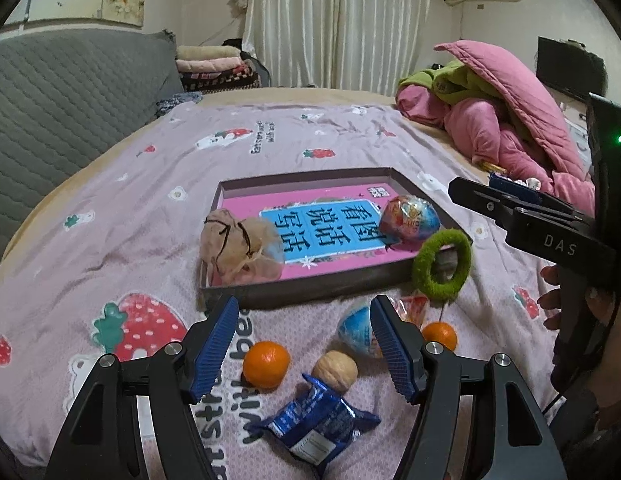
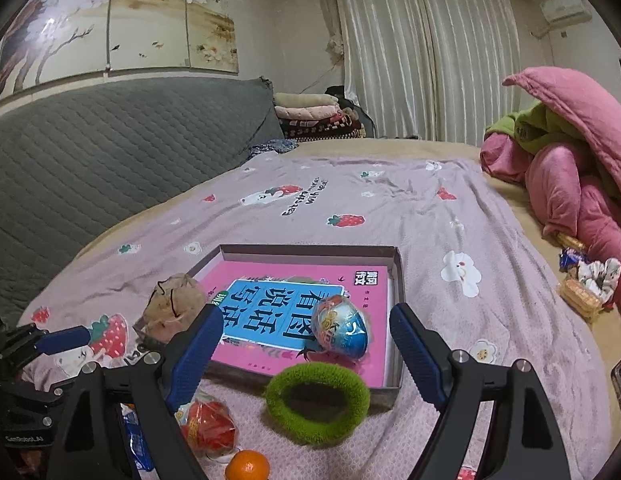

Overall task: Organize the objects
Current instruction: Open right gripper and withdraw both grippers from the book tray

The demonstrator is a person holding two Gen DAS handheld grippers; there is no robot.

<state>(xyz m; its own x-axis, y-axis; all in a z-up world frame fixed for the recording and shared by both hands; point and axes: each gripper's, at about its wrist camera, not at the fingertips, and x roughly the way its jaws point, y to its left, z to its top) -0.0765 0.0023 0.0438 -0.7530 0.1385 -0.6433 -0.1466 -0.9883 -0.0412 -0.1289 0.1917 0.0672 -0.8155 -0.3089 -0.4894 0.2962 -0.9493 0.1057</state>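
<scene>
Lying between the open right tongs (image 2: 306, 356) — green ring (image 2: 316, 402).

Setting: home bedroom. Bed with strawberry-print sheet (image 2: 350, 200) fills centre frame; grey quilted headboard (image 2: 110, 152) at left; folded blankets (image 2: 314, 114) behind; white curtains (image 2: 422, 52) upper centre; wall air conditioner (image 2: 564, 6) upper right; pink duvet (image 2: 570, 168) heaped right.

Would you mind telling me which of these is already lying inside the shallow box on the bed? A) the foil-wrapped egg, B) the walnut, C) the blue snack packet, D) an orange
A: the foil-wrapped egg lies on the pink book inside the box, while the walnut, the blue snack packet and both oranges lie on the bedspread in front of it.
</scene>
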